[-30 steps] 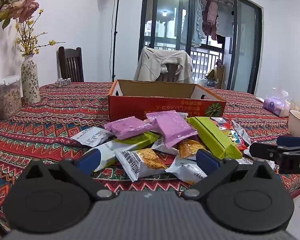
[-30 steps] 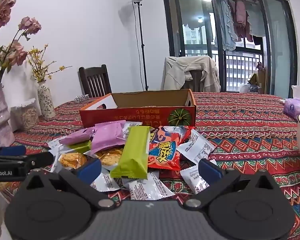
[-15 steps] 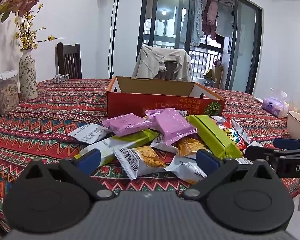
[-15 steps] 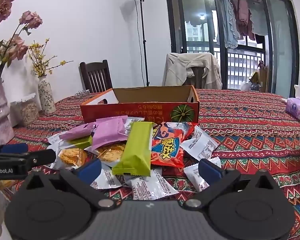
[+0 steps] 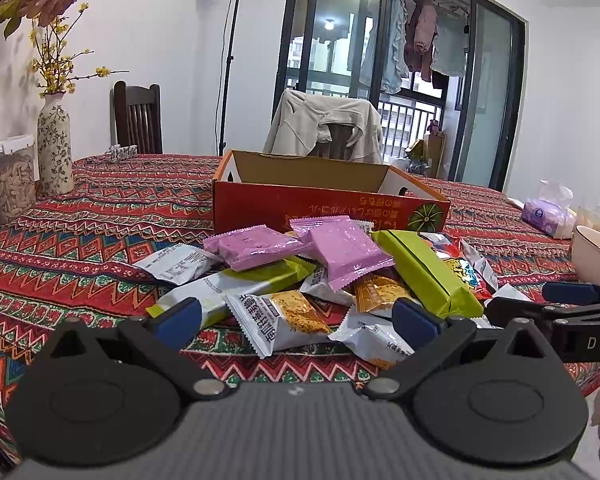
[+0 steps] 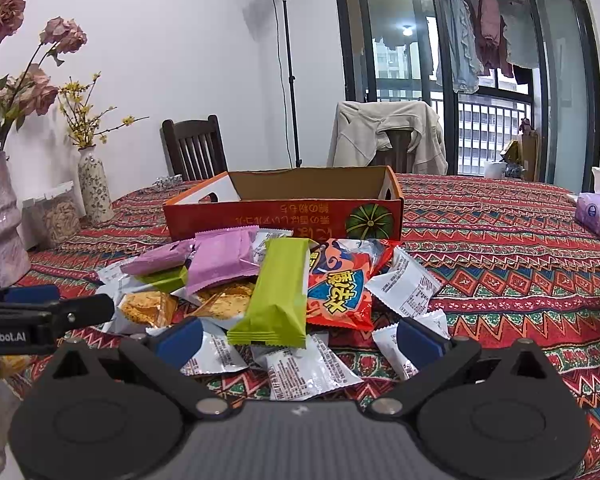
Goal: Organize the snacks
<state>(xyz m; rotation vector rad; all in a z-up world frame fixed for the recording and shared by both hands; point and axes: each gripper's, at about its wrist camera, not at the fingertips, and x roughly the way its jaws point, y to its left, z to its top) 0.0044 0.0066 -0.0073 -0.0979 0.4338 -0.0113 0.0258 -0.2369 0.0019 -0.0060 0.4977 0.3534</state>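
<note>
Item: snack pile (image 5: 332,276), loose on the patterned tablecloth (image 5: 80,240), just in front of the orange cardboard box (image 5: 328,204), which looks empty.

Left gripper (image 5: 298,318): we hold it spread wide, empty, low before the pile; a white-and-orange cracker packet (image 5: 284,320) lies straight ahead between its fingers.

Right gripper (image 6: 300,340): likewise wide, empty. The green bar packet (image 6: 278,296) lies dead ahead, long axis running away from us toward the box; the red crisp bag (image 6: 342,284) sits just right of it.

We judge either hand equally near; nothing is boxed yet.
</note>
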